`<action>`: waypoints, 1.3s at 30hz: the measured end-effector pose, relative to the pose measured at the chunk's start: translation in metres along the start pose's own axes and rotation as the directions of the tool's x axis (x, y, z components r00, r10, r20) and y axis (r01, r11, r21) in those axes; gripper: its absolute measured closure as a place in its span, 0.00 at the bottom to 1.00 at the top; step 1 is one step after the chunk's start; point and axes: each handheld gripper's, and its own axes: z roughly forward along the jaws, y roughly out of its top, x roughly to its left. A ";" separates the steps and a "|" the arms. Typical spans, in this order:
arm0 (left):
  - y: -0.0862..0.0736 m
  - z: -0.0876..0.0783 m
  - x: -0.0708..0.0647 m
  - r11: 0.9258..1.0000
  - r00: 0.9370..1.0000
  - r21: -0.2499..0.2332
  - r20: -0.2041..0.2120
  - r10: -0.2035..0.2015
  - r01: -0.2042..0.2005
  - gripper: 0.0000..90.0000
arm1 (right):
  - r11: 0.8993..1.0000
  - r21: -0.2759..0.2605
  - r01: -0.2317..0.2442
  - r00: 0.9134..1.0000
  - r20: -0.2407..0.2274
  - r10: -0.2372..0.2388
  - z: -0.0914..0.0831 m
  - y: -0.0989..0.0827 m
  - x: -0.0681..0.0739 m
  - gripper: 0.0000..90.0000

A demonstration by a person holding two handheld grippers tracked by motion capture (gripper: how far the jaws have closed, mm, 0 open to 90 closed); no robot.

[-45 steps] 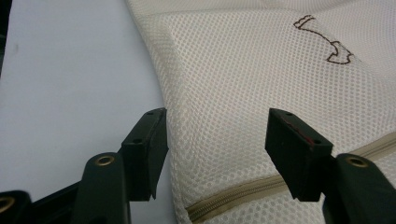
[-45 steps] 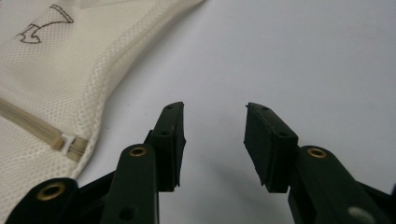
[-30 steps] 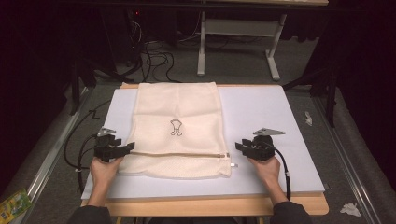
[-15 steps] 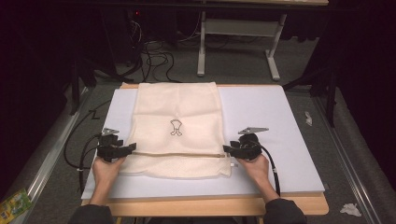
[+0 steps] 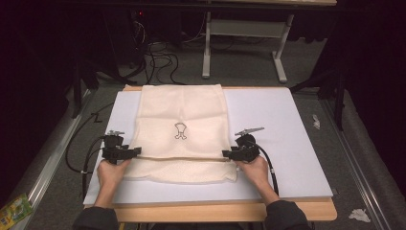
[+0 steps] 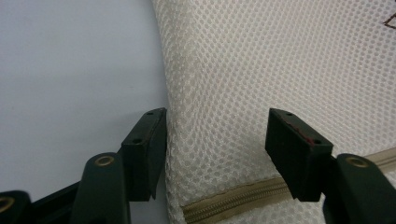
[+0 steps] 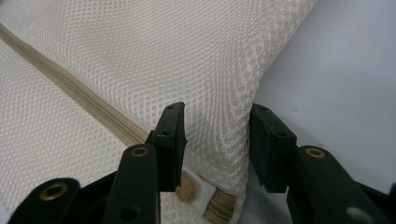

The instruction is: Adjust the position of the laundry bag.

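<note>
both grippers' fingers (image 6: pixel 148 140) straddle the side edges of the mesh laundry bag (image 5: pixel 182 129) lying flat on the white board (image 5: pixel 287 124), jaws closing, not yet pinching; a shallow bite could slip off the mesh.

Both tongs (image 5: pixel 135 153) (image 5: pixel 227 154) flank the mesh bag (image 5: pixel 181 132).

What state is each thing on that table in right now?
Mesh bag: flat on the board, near end folded at the zipper.
Zipper: closed, as far as shown.
Left gripper: open, closing astride the bag's edge.
Right gripper: open, closing astride the bag's other edge.
Board: level under the bag.
</note>
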 end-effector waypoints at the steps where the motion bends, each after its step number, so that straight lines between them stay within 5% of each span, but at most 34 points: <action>1: 0.001 0.000 -0.001 1.000 1.000 0.008 -0.008 0.006 -0.006 0.46 | 1.000 0.000 0.000 1.000 0.000 0.000 0.000 0.000 0.000 0.68; 8: 0.007 0.002 -0.004 0.997 0.998 0.055 -0.033 0.049 -0.047 0.65 | 0.999 0.016 0.028 0.999 -0.023 -0.027 0.002 0.002 -0.002 0.92; 16: 0.006 0.000 -0.003 0.997 0.997 0.024 -0.021 0.068 -0.067 0.94 | 0.998 0.022 0.051 0.998 -0.023 -0.050 0.001 0.006 0.000 0.97; 24: 0.009 -0.003 -0.005 0.999 0.999 -0.021 0.016 0.039 -0.039 0.96 | 0.999 -0.006 0.051 0.999 -0.021 -0.051 -0.006 0.007 -0.006 0.97; 39: 0.018 0.000 -0.036 0.989 0.991 -0.082 0.046 0.126 -0.122 0.96 | 0.999 -0.045 0.030 1.000 0.007 -0.030 -0.030 -0.001 -0.027 0.97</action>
